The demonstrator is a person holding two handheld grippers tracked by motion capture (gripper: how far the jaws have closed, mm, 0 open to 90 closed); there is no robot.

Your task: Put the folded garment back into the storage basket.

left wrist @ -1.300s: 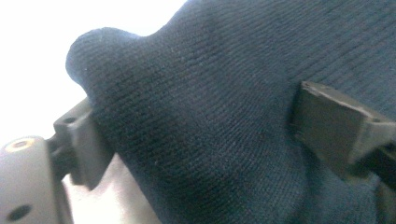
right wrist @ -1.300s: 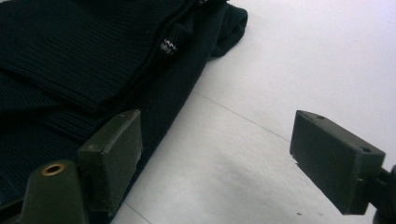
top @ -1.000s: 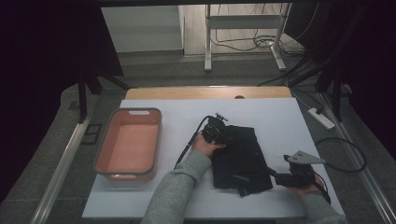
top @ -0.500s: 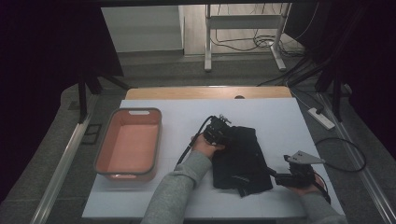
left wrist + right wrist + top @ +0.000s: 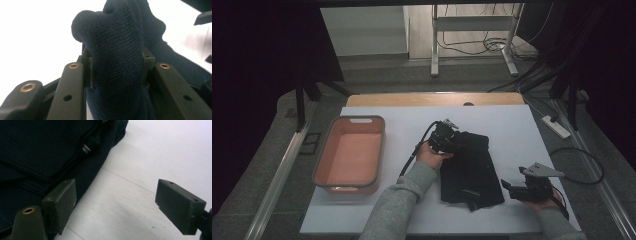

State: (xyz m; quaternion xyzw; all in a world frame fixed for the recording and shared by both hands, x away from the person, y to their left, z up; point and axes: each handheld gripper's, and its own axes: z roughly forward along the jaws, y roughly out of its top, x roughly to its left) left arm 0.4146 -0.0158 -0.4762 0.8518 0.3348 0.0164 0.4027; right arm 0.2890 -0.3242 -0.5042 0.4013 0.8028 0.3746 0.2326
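Looking down, we see a dark navy knitted garment (image 5: 469,167) lying folded on the white table (image 5: 522,127), beside the pink tub (image 5: 349,152). Our left gripper (image 5: 451,142) has just closed, its 2 jaws clamped on a bunched fold at the far edge. Our right gripper (image 5: 507,186) stands with jaws apart at the near right edge.

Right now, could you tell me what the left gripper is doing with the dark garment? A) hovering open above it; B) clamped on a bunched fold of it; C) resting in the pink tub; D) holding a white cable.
B: in the left gripper view the left gripper has its jaws pressed against both sides of a bunched fold of the dark garment, at the garment's far left corner in the high view.
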